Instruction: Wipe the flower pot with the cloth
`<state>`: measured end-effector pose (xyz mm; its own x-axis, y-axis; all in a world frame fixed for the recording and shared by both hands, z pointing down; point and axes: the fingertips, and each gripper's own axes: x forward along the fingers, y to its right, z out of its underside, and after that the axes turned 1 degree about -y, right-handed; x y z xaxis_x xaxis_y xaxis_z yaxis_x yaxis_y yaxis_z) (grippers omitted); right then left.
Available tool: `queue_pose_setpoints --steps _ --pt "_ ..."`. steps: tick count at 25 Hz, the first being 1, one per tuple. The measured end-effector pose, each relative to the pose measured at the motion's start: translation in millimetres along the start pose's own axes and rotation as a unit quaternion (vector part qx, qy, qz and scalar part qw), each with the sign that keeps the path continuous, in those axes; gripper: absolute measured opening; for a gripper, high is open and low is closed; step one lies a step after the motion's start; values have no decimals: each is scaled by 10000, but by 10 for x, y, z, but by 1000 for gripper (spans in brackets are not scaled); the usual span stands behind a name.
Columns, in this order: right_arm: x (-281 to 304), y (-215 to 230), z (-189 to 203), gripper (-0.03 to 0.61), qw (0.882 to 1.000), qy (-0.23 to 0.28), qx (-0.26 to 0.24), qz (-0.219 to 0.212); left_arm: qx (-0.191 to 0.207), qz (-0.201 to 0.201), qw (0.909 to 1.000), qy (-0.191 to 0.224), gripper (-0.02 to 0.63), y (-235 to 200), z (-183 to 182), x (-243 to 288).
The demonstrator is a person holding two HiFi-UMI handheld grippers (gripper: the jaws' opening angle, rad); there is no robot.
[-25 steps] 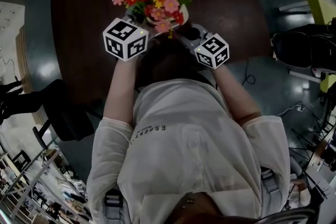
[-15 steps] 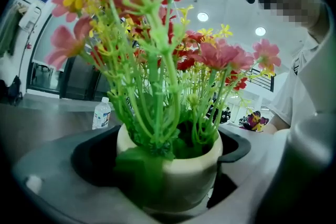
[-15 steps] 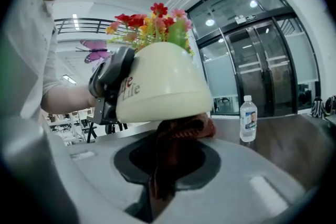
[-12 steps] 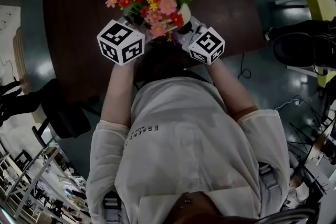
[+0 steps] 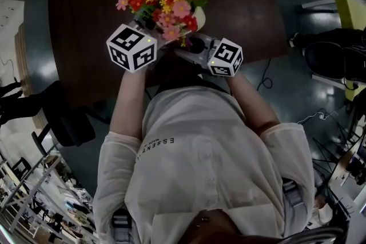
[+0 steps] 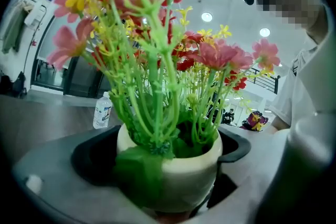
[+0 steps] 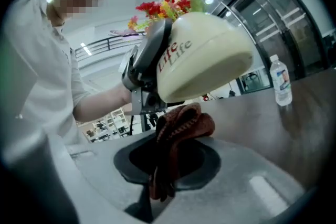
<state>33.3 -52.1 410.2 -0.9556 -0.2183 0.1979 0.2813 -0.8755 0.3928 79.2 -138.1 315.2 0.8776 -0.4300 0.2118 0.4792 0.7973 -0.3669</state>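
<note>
head view: left tongs and right tongs meet at the flower pot, above the surface.
left gripper view: left tongs clamp the flower pot, steadying it.
right gripper view: the flower pot is tilted, likely to bare its underside; right tongs pinch the cloth up against it.

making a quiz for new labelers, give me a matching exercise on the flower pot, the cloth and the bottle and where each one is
Things:
1. flower pot
2. cloth
3. bottle

Places:
a. standing upright on the table
b. clamped in the right gripper
c. clamped in the left gripper

Pairs: 1-c, 2-b, 3-a
</note>
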Motion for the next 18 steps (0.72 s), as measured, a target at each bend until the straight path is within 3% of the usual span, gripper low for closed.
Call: queue_pose_setpoints --steps 3,5,7,12,18 --pt "-255 424 242 51 9922 -492 289 1111 301 -157 9992 -194 566 -69 140 -41" --pt "-498 704 312 51 9801 -526 530 1839 544 -234 9975 -390 566 -102 327 -71" --pt "-670 878 253 51 9719 -405 616 2235 684 -279 9952 -641 566 -170 547 -81" --pt "-618 1025 92 51 9699 -324 422 2375 783 -294 9888 -1238 566 -391 1162 -3" --pt "-333 1113 386 51 9682 -524 597 2373 897 -143 9847 -1484 566 -565 1747 79"
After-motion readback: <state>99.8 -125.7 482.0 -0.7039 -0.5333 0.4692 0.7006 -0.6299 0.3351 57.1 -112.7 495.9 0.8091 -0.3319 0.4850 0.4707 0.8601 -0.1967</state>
